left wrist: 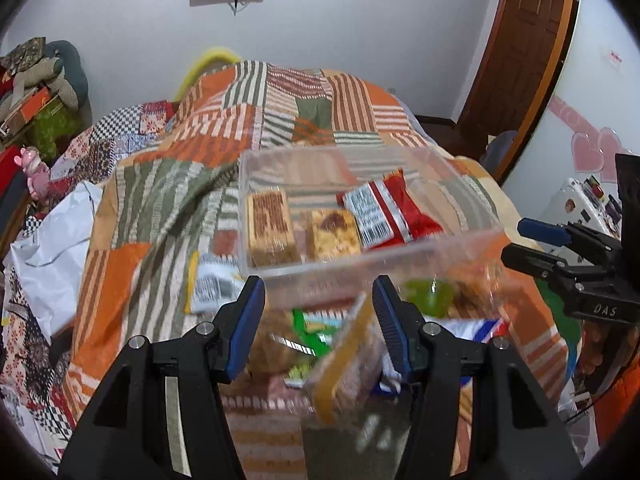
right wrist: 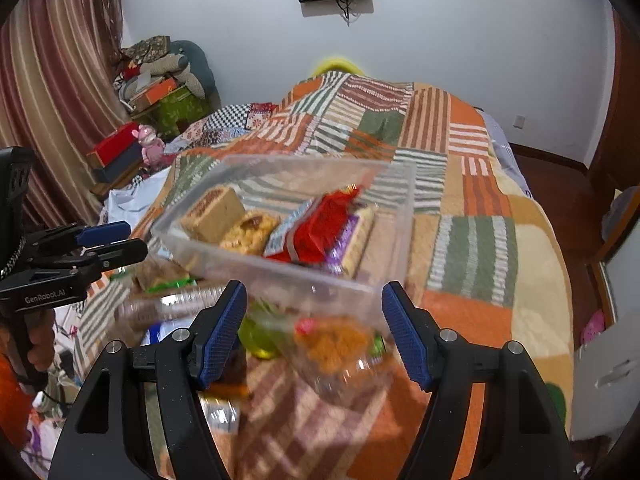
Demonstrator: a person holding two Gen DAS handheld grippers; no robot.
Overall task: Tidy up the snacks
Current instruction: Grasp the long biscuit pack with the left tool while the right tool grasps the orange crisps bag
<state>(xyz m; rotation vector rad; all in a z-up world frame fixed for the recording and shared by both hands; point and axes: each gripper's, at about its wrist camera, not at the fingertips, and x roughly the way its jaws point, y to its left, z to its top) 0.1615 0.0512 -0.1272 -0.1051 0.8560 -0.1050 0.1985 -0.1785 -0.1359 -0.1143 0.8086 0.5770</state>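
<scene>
A clear plastic box [left wrist: 460,240] [right wrist: 320,280] sits on the patchwork blanket and holds wafer bars [left wrist: 272,224], a nut bar [left wrist: 334,234] and a red packet [left wrist: 396,210] [right wrist: 320,228]. My left gripper [left wrist: 320,304] is open; a blurred flat wafer packet [left wrist: 344,356] hangs tilted between its fingers, apart from the left pad. My right gripper [right wrist: 314,312] is open and empty just before the box's near wall. Loose snacks lie below: a green packet [left wrist: 312,328], a green jelly cup [right wrist: 256,336] and a clear bag of orange snacks [right wrist: 336,344].
The bed's blanket [right wrist: 472,240] stretches behind the box. A white bag [left wrist: 48,248] lies left of it. Piled boxes and a pink toy [right wrist: 150,144] stand at the left by the curtain. A white cabinet [right wrist: 608,372] stands at the right.
</scene>
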